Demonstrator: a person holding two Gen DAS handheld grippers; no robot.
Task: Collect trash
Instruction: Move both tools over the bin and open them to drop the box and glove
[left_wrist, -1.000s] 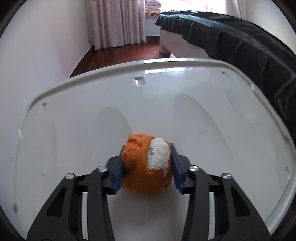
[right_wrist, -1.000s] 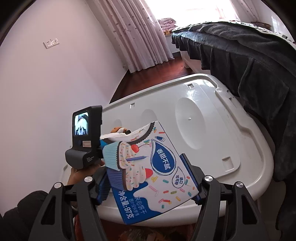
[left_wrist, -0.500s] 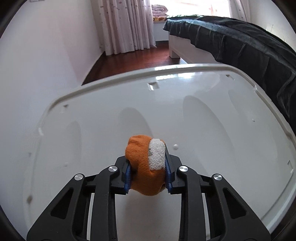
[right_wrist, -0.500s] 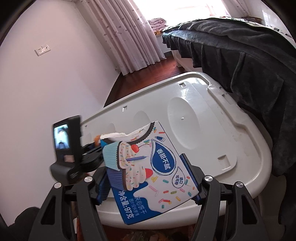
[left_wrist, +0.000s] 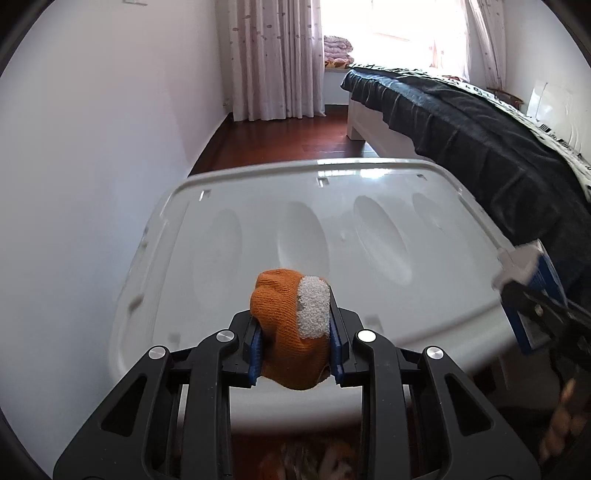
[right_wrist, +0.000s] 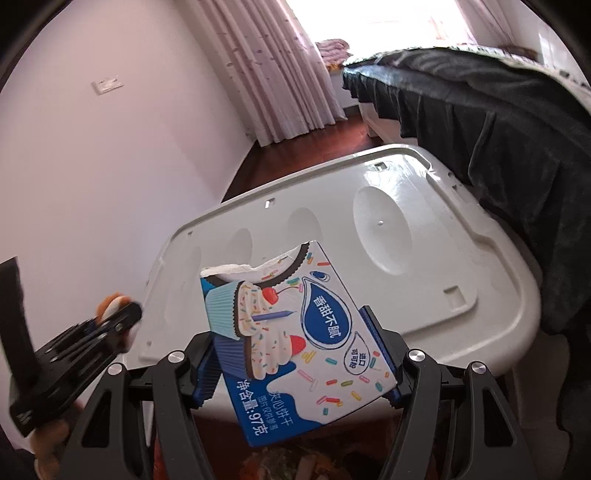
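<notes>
My left gripper (left_wrist: 295, 349) is shut on an orange knitted sock with a white patch (left_wrist: 286, 332), held above the near edge of a white plastic lid (left_wrist: 369, 236). My right gripper (right_wrist: 295, 360) is shut on a torn blue and white biscuit box (right_wrist: 295, 339), held above the lid's near edge (right_wrist: 406, 236). The left gripper (right_wrist: 110, 325) shows blurred at the left of the right wrist view. The box (left_wrist: 535, 291) shows blurred at the right edge of the left wrist view.
A bed with a dark cover (left_wrist: 480, 129) runs along the right side. A white wall (left_wrist: 92, 166) is on the left. Dark red wooden floor (left_wrist: 288, 136) and curtains (left_wrist: 273, 55) lie beyond. Blurred colourful items (right_wrist: 295, 465) lie below the grippers.
My left gripper closed tightly on the sock, lifted it off the lid and pulled back toward the near edge. The right gripper still holds the box and has risen slightly.
</notes>
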